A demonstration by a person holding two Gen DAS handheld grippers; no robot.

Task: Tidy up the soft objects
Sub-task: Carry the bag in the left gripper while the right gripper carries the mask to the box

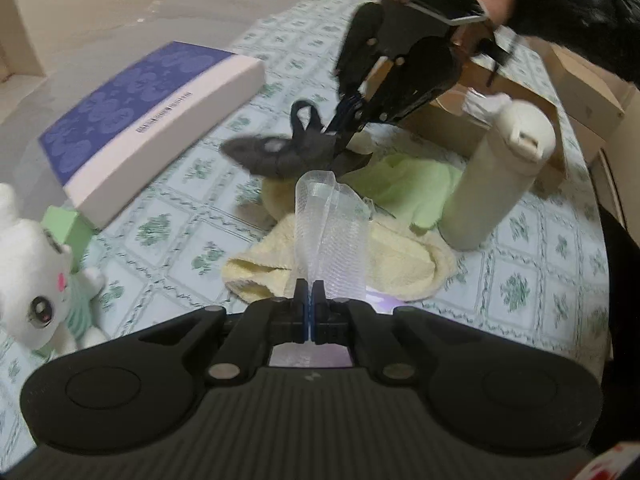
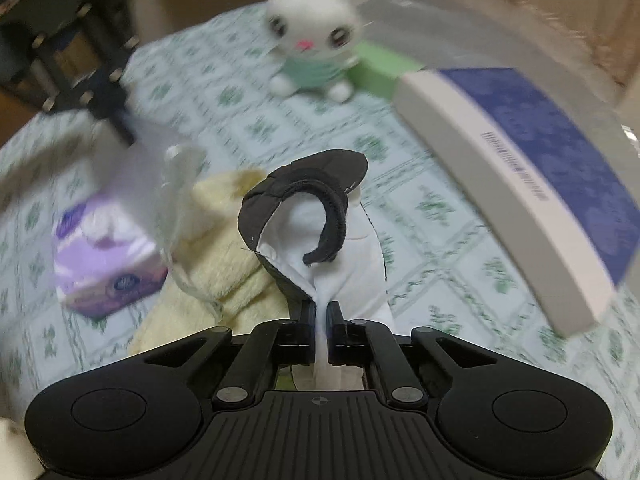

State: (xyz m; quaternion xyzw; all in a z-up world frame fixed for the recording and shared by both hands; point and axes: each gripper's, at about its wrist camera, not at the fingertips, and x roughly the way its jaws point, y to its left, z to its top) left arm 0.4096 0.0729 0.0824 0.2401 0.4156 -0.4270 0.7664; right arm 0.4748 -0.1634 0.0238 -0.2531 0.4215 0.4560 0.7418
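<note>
The left hand-held gripper (image 1: pixel 308 292) is clamped on a clear mesh bag (image 1: pixel 328 224) above the yellow towel (image 1: pixel 400 264); the right hand-held gripper (image 2: pixel 320 312) pinches a black-and-white cloth mask (image 2: pixel 316 216) mid-counter. Both picks look made; next, each needs carrying somewhere clear.

Surface (image 1: pixel 532 280): towel (image 1: pixel 400 264) lies at the middle, bottle (image 1: pixel 496 176) upright at its right edge, cardboard box (image 1: pixel 472 120) behind the bottle. Flat box (image 1: pixel 152 120) lies left of the towel; plush rabbit (image 1: pixel 36 272) sits at the flat box's near end. Tissue pack (image 2: pixel 104 264) lies just beside the towel.
</note>
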